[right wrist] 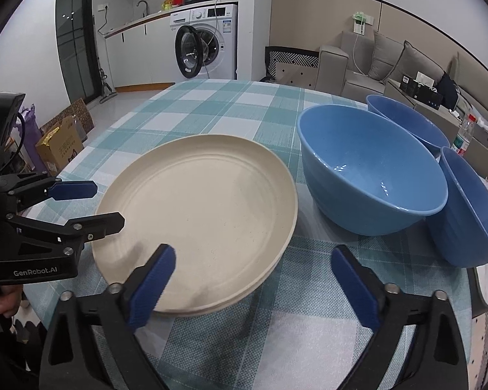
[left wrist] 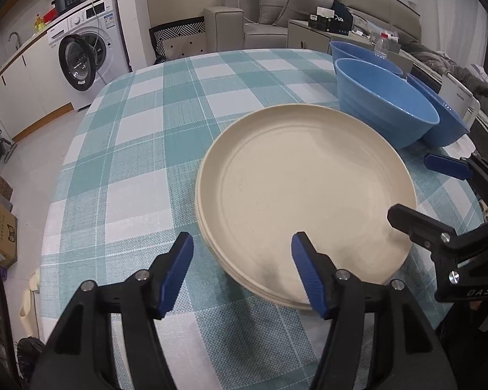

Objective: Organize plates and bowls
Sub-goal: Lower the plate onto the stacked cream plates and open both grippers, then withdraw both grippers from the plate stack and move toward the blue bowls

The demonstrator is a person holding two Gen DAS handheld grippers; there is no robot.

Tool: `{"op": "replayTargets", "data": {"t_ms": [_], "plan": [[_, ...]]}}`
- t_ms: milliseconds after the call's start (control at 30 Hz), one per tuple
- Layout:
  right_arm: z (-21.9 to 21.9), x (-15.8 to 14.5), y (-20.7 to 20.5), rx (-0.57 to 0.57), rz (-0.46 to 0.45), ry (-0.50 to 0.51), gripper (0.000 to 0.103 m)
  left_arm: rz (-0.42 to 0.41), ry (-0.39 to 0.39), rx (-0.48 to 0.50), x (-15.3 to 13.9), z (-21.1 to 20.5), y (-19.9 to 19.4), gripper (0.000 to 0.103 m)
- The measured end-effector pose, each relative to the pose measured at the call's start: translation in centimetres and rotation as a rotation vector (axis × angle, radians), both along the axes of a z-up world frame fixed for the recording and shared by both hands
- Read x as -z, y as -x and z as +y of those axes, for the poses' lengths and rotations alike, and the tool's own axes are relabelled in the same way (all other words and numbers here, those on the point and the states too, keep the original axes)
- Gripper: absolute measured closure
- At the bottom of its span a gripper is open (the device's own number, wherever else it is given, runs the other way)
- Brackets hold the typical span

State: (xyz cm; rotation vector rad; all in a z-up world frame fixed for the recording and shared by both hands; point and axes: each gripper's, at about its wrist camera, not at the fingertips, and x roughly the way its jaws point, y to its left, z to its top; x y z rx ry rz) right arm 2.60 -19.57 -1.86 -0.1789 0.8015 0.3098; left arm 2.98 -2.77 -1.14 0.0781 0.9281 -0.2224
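Observation:
A stack of cream plates (left wrist: 305,191) (right wrist: 201,221) lies on the checked tablecloth. Three blue bowls stand beyond and right of it: the nearest bowl (right wrist: 371,165) (left wrist: 384,104), a second bowl (right wrist: 406,120) behind it, and a third bowl (right wrist: 471,211) leaning at the right. My left gripper (left wrist: 242,269) is open and empty at the stack's near-left rim; it also shows in the right wrist view (right wrist: 109,206). My right gripper (right wrist: 252,279) is open and empty at the stack's near-right rim; it also shows in the left wrist view (left wrist: 410,187).
The table (left wrist: 140,136) carries a teal checked cloth. A washing machine (right wrist: 208,42) with its door open, a grey sofa (right wrist: 390,65), cardboard boxes (right wrist: 61,143) on the floor and a plastic bottle (right wrist: 465,136) lie around the table.

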Motion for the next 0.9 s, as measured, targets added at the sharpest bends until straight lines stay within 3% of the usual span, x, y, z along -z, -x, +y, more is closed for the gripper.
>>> {"op": "replayTargets", "data": {"t_ms": [33, 100, 233, 367, 567, 900], "plan": [[0.0, -0.1, 0.0, -0.003, -0.004, 0.000, 0.001, -0.001, 0.005, -0.003, -0.1, 0.1, 0.0, 0.025], [0.0, -0.3, 0.1, -0.007, -0.012, 0.001, 0.001, -0.019, 0.033, -0.005, -0.5, 0.4, 0.1, 0.015], [-0.2, -0.7, 0.1, -0.008, -0.022, -0.008, 0.001, -0.042, 0.091, 0.010, -1.4, 0.7, 0.3, 0.013], [-0.8, -1.3, 0.3, -0.010, -0.030, -0.030, 0.001, -0.097, 0.095, -0.018, -2.4, 0.8, 0.5, 0.000], [-1.8, -2.8, 1.0, -0.021, -0.066, -0.052, 0.001, -0.152, 0.135, -0.025, -3.6, 0.7, 0.9, 0.000], [-3.3, -5.2, 1.9, -0.030, -0.120, -0.060, 0.001, -0.175, 0.158, -0.033, -4.8, -0.3, 0.3, 0.000]]}}
